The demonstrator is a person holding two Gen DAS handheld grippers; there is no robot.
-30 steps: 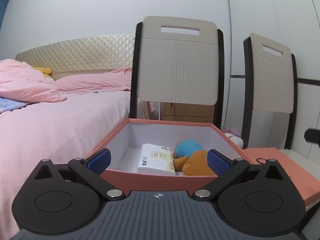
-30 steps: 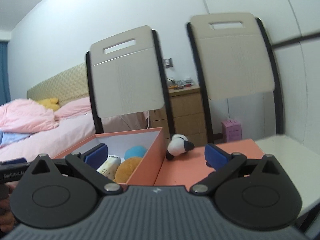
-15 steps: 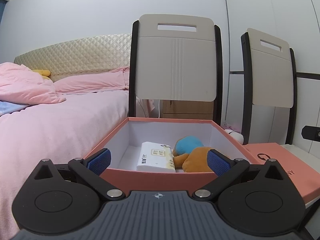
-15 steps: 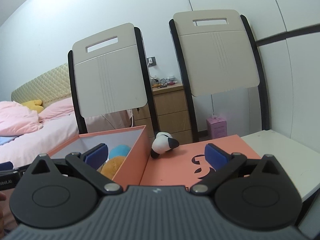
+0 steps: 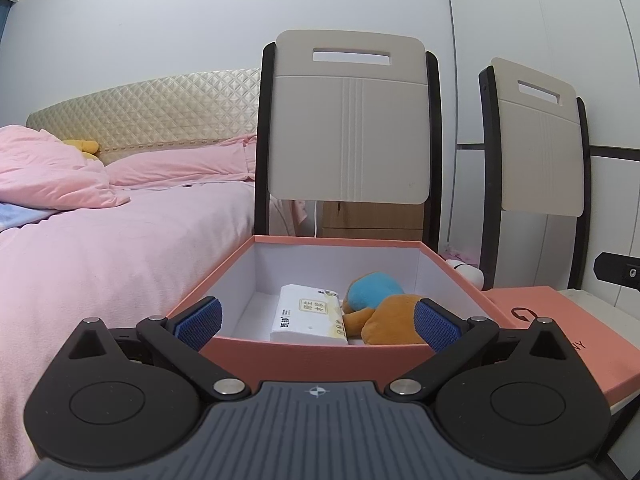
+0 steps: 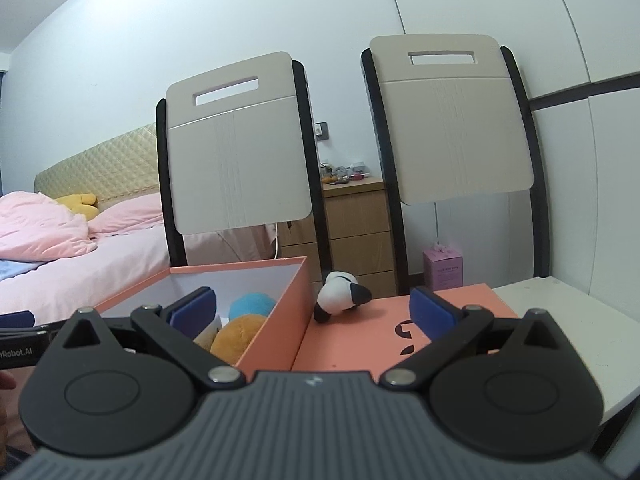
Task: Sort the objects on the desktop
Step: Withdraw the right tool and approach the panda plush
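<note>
An open orange box [image 5: 304, 354] [image 6: 288, 320] holds a white tissue pack [image 5: 308, 318] and a blue and orange plush toy [image 5: 380, 308] [image 6: 244, 320]. A black and white panda plush [image 6: 340, 294] lies on the flat orange lid [image 6: 380, 336] [image 5: 560, 340] just right of the box; only its top [image 5: 466, 270] shows in the left wrist view. My left gripper [image 5: 318, 322] is open and empty at the box's near wall. My right gripper [image 6: 312, 312] is open and empty, in front of the box's right corner and the panda.
Two beige chairs with black frames [image 5: 348, 128] [image 6: 452, 120] stand behind the box and lid. A pink bed [image 5: 100, 240] lies to the left. A wooden drawer unit [image 6: 356, 232] and a small pink box [image 6: 444, 270] sit behind. A white tabletop [image 6: 560, 320] extends right.
The right gripper view has swung right and pulled back a little, so the panda and lid sit more central. The left gripper has shifted slightly left. Both stay open.
</note>
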